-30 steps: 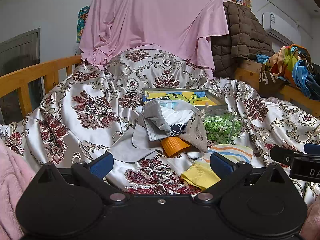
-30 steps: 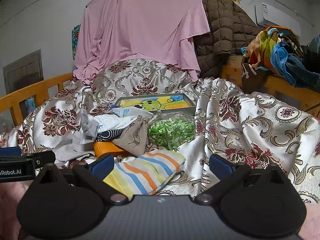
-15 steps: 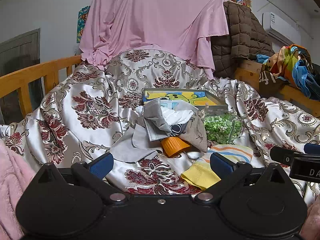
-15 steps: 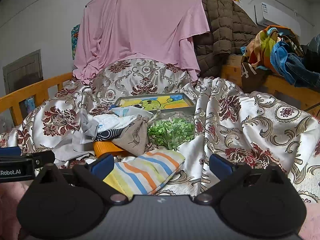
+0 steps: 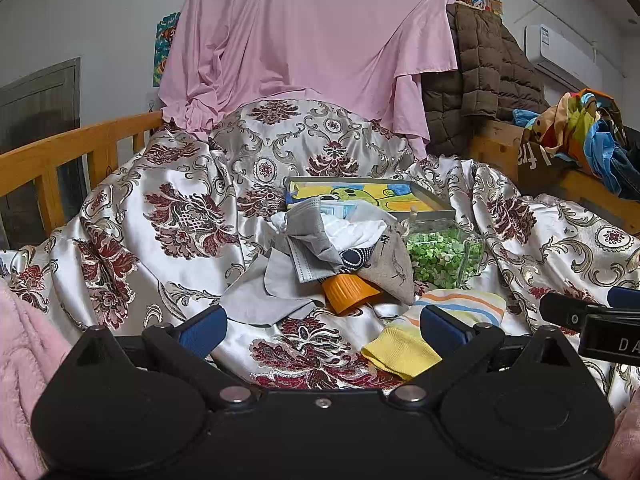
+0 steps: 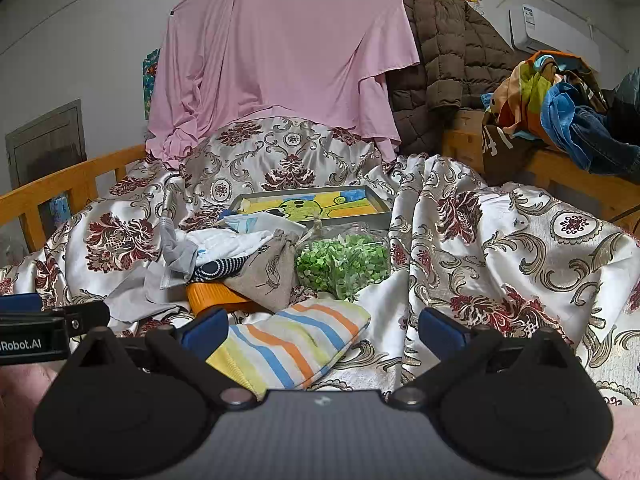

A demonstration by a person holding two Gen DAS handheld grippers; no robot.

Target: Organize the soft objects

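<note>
Soft objects are heaped on the floral bedspread (image 5: 192,216). Nearest, the left claw (image 5: 322,326) and the right claw (image 6: 322,326) are held wide open, with nothing gripped. A striped cloth (image 6: 292,344) is seen just beyond them, then an orange lid (image 5: 348,290), a burlap pouch (image 6: 268,272) and grey cloths (image 5: 276,288); farther back, a picture tray (image 5: 368,194) is set.

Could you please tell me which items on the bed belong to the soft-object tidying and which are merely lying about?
Job items:
striped cloth
grey cloth
linen pouch
white cloth

Lying about:
orange cup
jar of green bits
picture tray
brown jacket
</note>
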